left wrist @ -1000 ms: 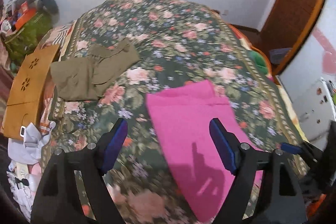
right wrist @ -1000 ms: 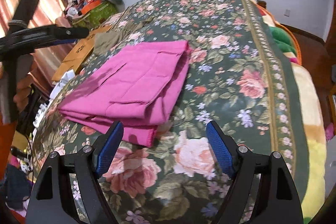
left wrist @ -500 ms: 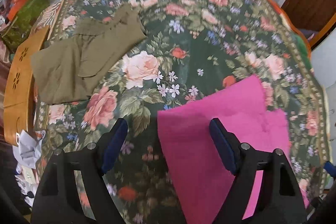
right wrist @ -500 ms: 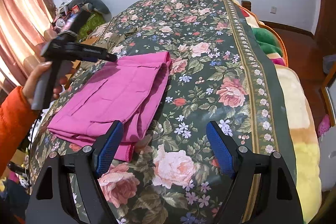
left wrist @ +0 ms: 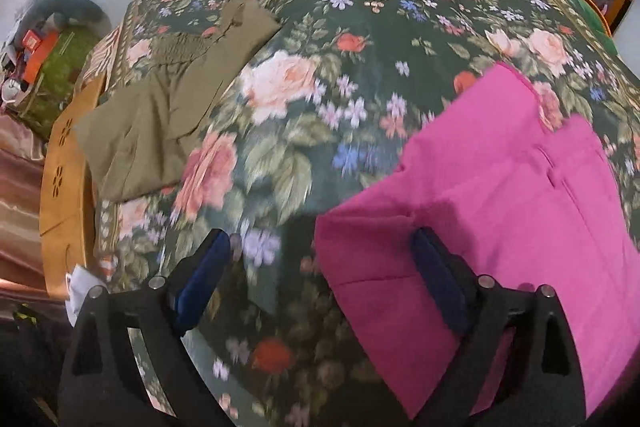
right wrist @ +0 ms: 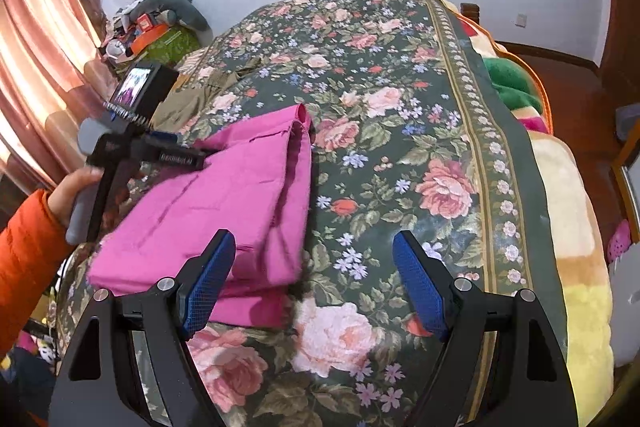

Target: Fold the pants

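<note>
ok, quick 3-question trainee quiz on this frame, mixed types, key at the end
1. True or false: the pink pants are clamped in the right gripper.
2. Which garment lies nearer the bed's left edge in the left wrist view? A) pink pants B) olive pants C) neither is on the bed
3. Fill in: one finger of the left gripper hangs over the pink pants, the other over the floral ____.

Key:
1. False. Its jaws stand apart with nothing between them.
2. B.
3. Bedspread. Its jaws are opening, with the pants' edge between them, not pinched.
</note>
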Action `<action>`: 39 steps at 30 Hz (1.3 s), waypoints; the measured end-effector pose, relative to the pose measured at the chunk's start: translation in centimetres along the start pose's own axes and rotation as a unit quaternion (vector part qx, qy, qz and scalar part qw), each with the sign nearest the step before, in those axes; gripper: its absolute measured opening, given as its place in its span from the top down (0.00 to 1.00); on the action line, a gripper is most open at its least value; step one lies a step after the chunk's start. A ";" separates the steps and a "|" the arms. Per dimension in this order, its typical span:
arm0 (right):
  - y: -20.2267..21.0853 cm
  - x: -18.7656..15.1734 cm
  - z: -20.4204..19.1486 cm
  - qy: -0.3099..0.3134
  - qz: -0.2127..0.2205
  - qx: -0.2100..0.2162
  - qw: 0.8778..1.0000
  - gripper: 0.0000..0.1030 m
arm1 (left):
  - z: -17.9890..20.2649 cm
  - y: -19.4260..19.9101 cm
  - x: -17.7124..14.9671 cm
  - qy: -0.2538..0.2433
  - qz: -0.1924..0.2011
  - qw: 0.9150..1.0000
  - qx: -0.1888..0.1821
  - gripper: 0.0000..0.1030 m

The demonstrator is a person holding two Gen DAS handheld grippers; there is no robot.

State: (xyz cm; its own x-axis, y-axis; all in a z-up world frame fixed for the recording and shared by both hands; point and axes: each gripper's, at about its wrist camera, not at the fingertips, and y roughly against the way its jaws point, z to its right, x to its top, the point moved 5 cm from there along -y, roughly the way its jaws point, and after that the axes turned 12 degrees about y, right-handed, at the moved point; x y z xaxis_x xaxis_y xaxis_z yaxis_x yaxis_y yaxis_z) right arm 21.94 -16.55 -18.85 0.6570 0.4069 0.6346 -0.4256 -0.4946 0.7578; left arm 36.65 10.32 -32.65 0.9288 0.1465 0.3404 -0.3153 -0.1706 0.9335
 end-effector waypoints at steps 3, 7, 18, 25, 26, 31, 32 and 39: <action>0.2 0.3 -0.5 0.005 0.005 0.005 1.000 0.24 | -1.0 0.9 -1.4 0.015 -0.004 1.000 -0.010 0.09; 0.1 0.6 -1.2 0.013 0.007 0.009 1.000 0.24 | -2.4 2.5 -3.5 0.037 -0.011 0.999 -0.031 0.09; -2.5 -0.8 -1.7 -0.002 -0.024 0.031 0.999 0.24 | -4.4 6.6 -9.1 0.081 -0.002 0.993 -0.083 0.09; -4.6 -2.0 -1.3 -0.036 -0.050 0.078 0.995 0.50 | -3.9 7.7 -9.8 0.061 0.044 0.996 -0.051 0.16; -4.5 -1.9 -1.3 -0.035 -0.049 0.078 0.995 0.50 | -3.9 7.8 -9.8 0.060 0.046 0.996 -0.053 0.18; -4.6 -2.1 -1.5 -0.018 -0.056 0.073 0.996 0.59 | -4.1 8.2 -10.4 0.063 0.061 0.995 -0.050 0.25; -4.6 -2.2 -1.4 -0.018 -0.058 0.075 0.995 0.59 | -4.2 8.3 -10.6 0.065 0.063 0.995 -0.049 0.25; -4.7 -2.6 -1.2 -0.020 -0.058 0.076 0.995 0.61 | -6.6 8.3 -12.6 0.103 0.061 0.992 -0.048 0.25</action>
State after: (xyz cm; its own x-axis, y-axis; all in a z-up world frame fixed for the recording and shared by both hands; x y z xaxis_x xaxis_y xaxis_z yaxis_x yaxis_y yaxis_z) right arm 21.45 -14.33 -23.93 0.7225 0.4386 0.5345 -0.2473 -0.5580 0.7921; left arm 21.06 13.47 -28.43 0.8254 0.3288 0.4588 -0.4496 -0.1083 0.8866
